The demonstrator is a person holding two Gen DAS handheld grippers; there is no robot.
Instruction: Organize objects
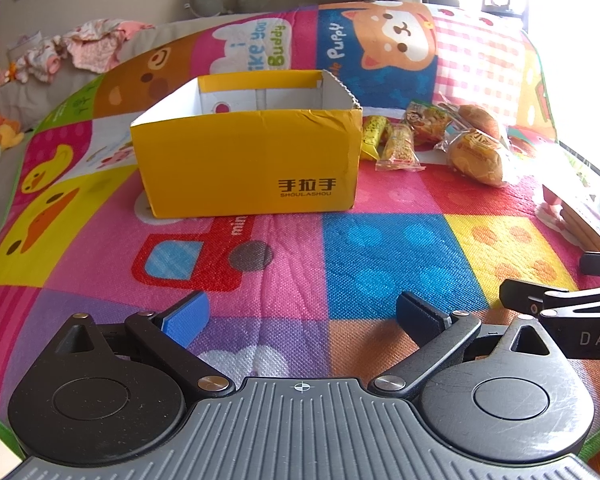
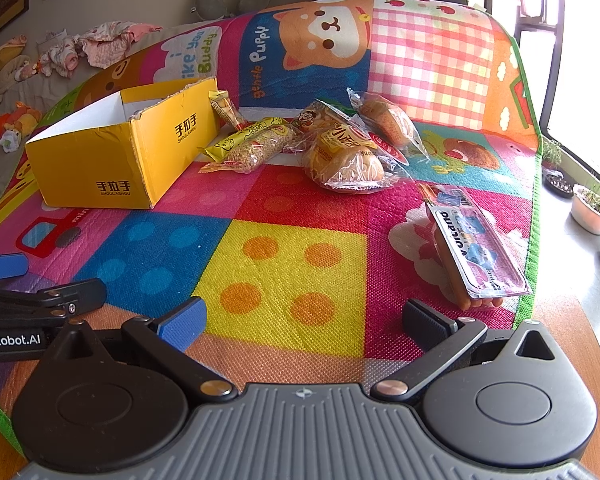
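Both the left gripper [image 1: 302, 318] and right gripper [image 2: 304, 322] are wide open, holding nothing, over bare mat [image 2: 280, 276]. The yellow box [image 1: 246, 160] sits just beside the snacks [image 2: 340, 148].

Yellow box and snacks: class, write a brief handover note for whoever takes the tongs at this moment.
Left tongs: open, empty, facing the yellow box.
Right tongs: open, empty, over the mat.
Box: no snacks visible inside.
Snack pile lies right of the box; sausage pack sits apart near the mat's right edge.
Done: nothing packed.
Left: probably move every snack into the box.
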